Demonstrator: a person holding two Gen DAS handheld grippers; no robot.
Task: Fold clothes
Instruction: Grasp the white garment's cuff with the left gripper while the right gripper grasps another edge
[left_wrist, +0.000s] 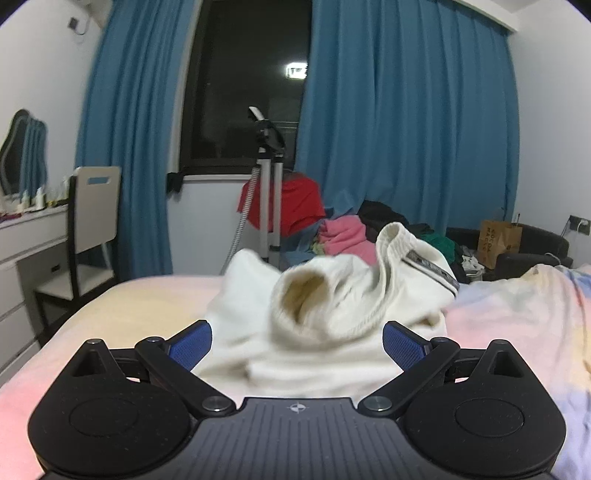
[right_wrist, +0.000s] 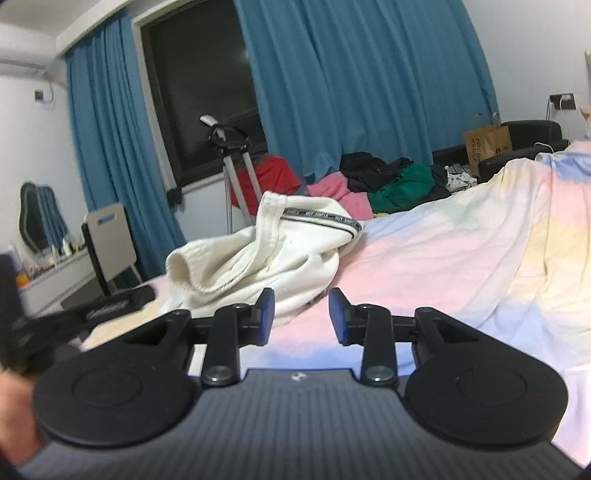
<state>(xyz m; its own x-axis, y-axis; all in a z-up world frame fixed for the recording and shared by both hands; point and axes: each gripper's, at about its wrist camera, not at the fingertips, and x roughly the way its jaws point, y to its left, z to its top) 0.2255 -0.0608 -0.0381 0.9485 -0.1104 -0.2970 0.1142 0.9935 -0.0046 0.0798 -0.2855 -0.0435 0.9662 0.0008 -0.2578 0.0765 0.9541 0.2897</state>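
Lying crumpled on pastel bedsheet (right_wrist: 424, 258): white garment (left_wrist: 332, 314), ahead of left gripper (left_wrist: 297, 345), fingers spread wide, empty. Right gripper (right_wrist: 301, 317): fingers partly apart, empty, garment just beyond its left finger.

You have one white garment (left_wrist: 332, 306) crumpled on one bed (left_wrist: 517, 325), and two claws: the left claw (left_wrist: 297, 345) and the right claw (right_wrist: 301, 317). Beyond the bed you can count two blue curtains (left_wrist: 406, 110), one tripod (left_wrist: 267, 184), one chair (left_wrist: 92, 221), one mirror (left_wrist: 24, 147) and one brown paper bag (left_wrist: 496, 242). The heap of coloured clothes (right_wrist: 388, 181) is too tangled to count.
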